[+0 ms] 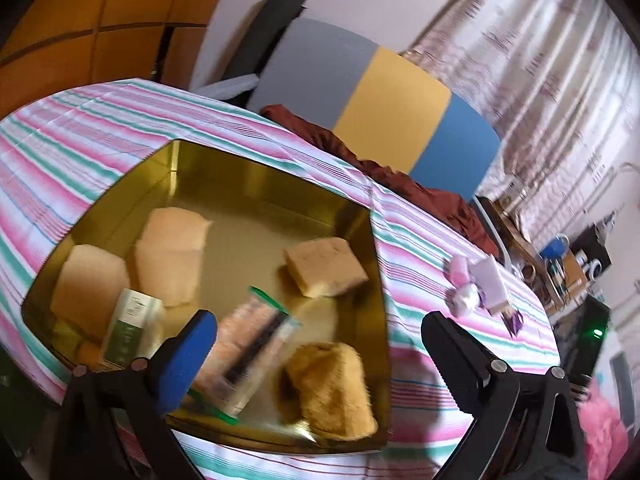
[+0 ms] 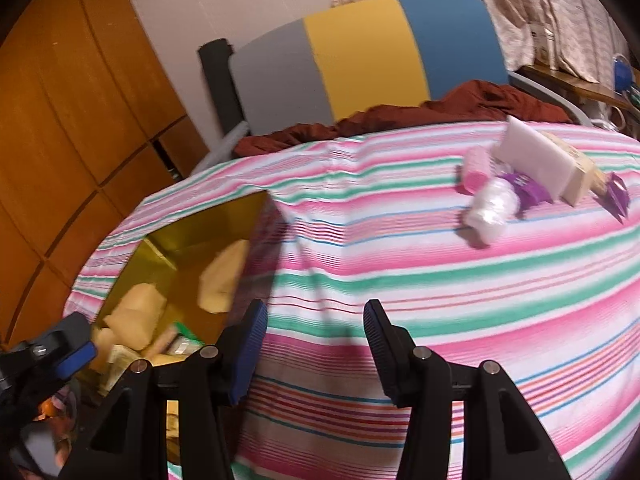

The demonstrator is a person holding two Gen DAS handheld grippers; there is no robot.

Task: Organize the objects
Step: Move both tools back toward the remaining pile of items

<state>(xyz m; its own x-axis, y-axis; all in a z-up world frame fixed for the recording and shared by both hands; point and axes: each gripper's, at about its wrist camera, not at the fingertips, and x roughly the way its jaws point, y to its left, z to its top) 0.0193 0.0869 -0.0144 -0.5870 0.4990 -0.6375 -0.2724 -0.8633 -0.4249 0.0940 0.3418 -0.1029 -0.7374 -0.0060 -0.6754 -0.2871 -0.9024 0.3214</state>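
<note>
A gold tin sits on the striped tablecloth. It holds pale sponges, a tan sponge, a green-and-white box, a clear zip bag and a furry tan piece. My left gripper hangs wide open above the tin's near side; the zip bag lies below, untouched. My right gripper is open over bare cloth right of the tin, with nothing between its pads. Far right lie a pink-capped bottle, a white bottle, purple pieces, a white block and a cream box.
A chair back in grey, yellow and blue stands behind the table, with a maroon cloth bunched on the seat. A wooden wardrobe is at the left. A cluttered side table stands past the table's right edge.
</note>
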